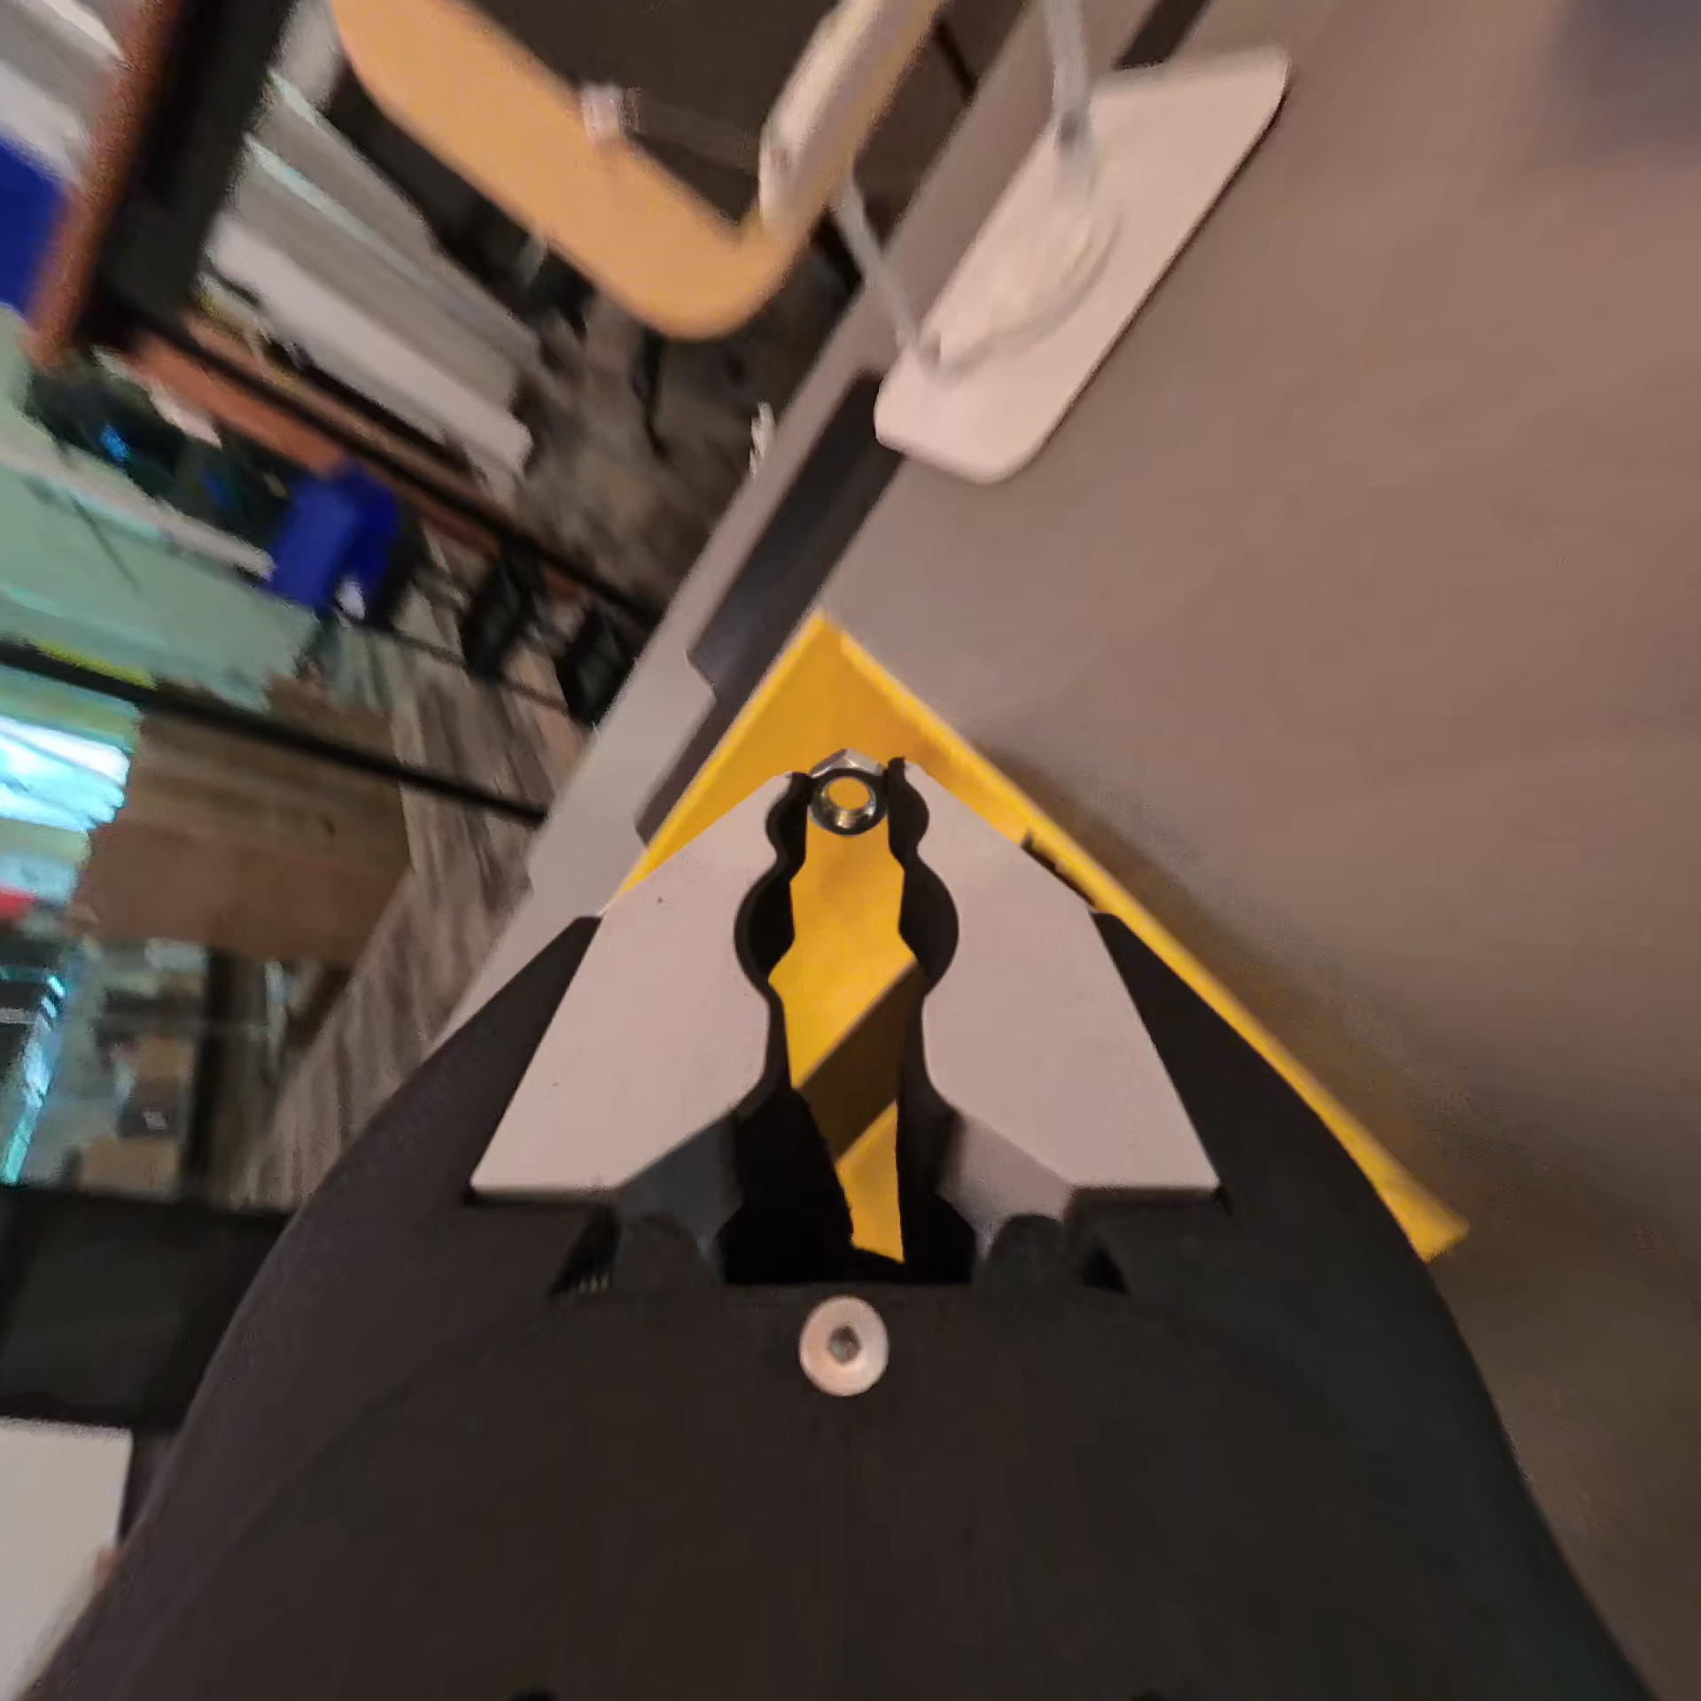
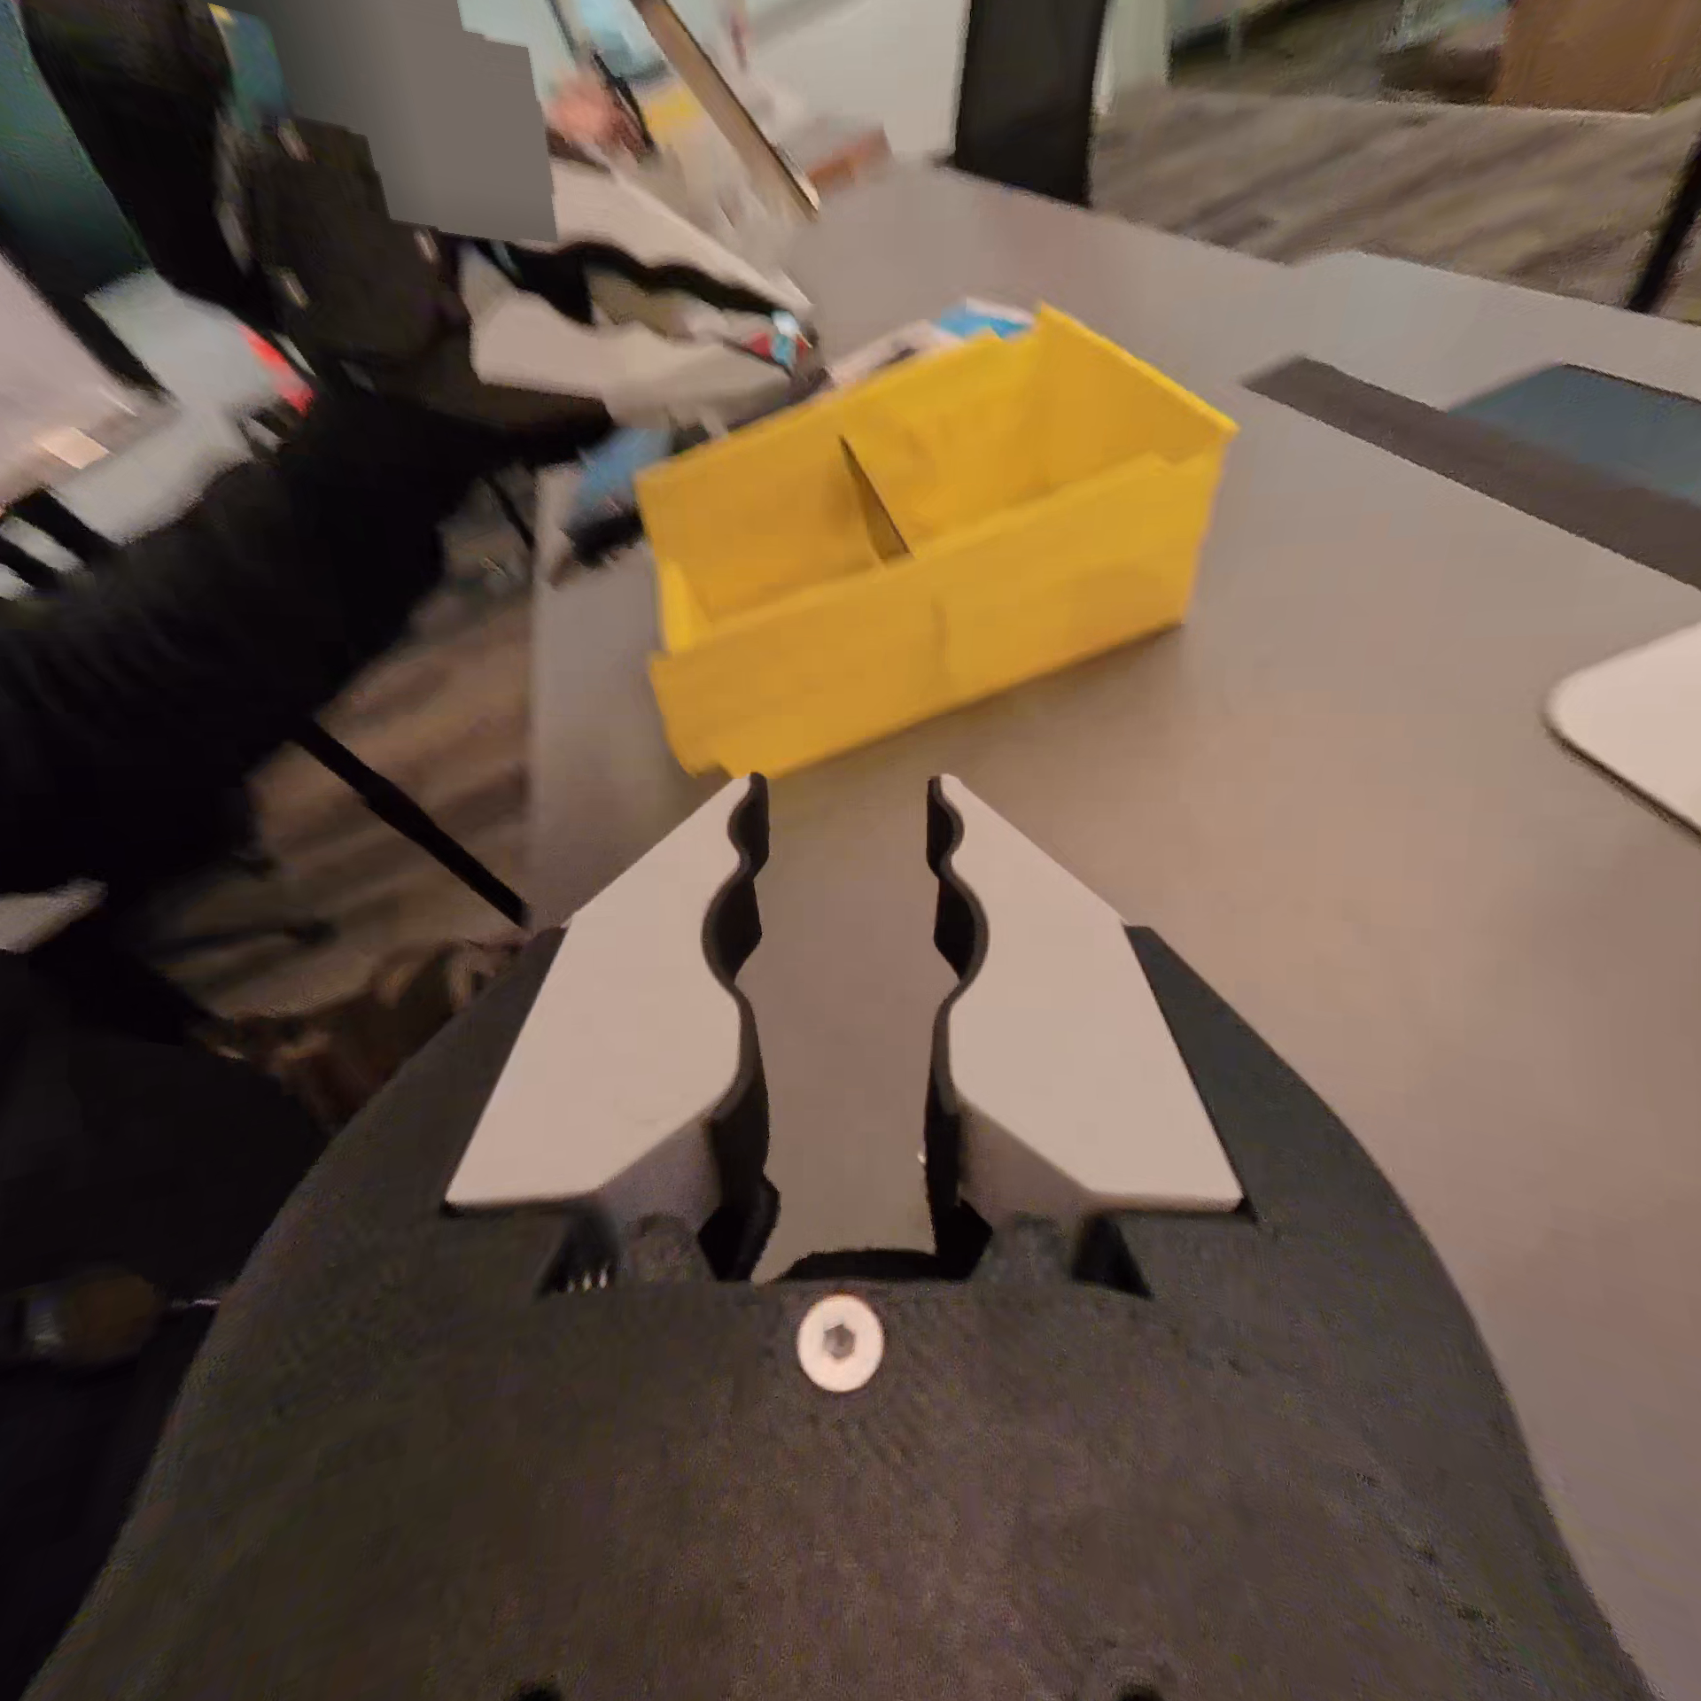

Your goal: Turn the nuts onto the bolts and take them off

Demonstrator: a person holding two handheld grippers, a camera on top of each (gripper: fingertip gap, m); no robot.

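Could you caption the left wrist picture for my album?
Left gripper pinches a small metal nut at its fingertips above a yellow bin on a grey table.

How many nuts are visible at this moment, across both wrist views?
1. A single metal nut is pinched between the left gripper tips, above the yellow bin. Nothing shows between the right gripper fingers. More may lie hidden in the bin.

Bin (image 2: 920, 635): plain yellow. Counter (image 2: 1289, 920): grey. Nut (image 1: 844, 799): silver, at 12 o'clock between grey-and-black fingers (image 1: 663, 1012).
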